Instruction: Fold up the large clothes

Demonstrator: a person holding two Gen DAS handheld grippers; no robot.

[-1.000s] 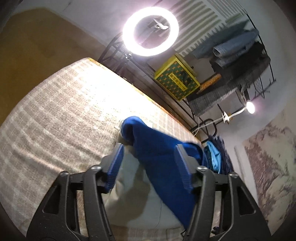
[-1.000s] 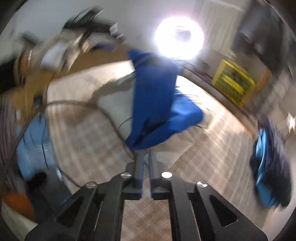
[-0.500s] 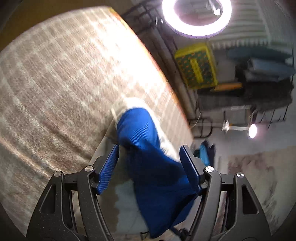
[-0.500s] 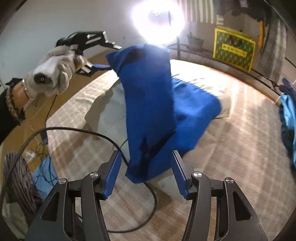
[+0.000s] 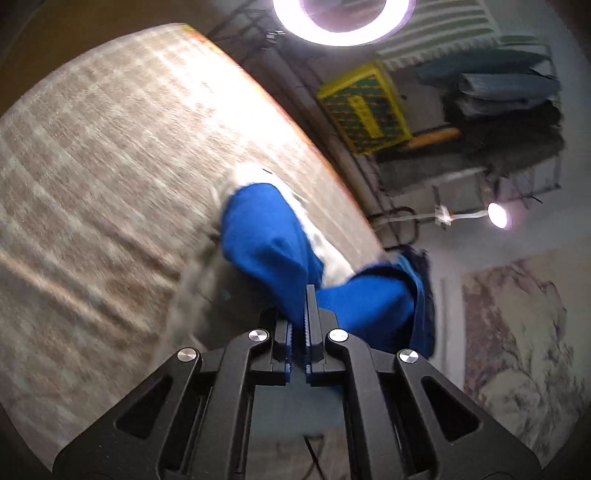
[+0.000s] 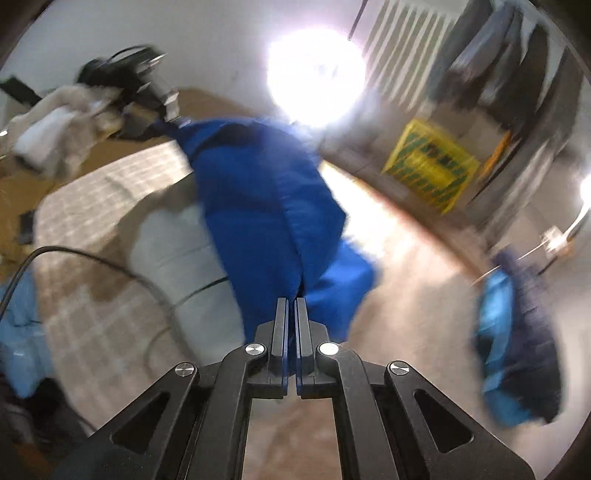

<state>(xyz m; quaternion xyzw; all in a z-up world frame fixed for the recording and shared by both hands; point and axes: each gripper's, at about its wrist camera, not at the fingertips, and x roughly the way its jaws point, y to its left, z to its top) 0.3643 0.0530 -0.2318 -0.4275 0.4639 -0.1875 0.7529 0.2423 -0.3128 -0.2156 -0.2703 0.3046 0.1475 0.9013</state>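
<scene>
A large blue garment (image 5: 269, 247) hangs stretched between my two grippers above the checked bed cover (image 5: 110, 155). My left gripper (image 5: 300, 306) is shut on one edge of it; it also shows at the upper left of the right wrist view (image 6: 162, 110), held by a gloved hand. My right gripper (image 6: 291, 314) is shut on the blue garment's (image 6: 266, 206) lower edge. A pale grey-white garment (image 6: 173, 251) lies flat on the bed under the blue one. Both views are motion-blurred.
A bright ring light (image 5: 340, 18) stands behind the bed. A yellow-green crate (image 5: 364, 110) and a rack of folded clothes (image 5: 506, 96) stand beyond the far edge. A blue and dark clothes heap (image 6: 517, 343) lies at the right. A black cable (image 6: 92, 258) crosses the bed.
Both grippers were open around the blue garment half a second ago and have now shut on it. The garment is lifted and pulled out between them.
</scene>
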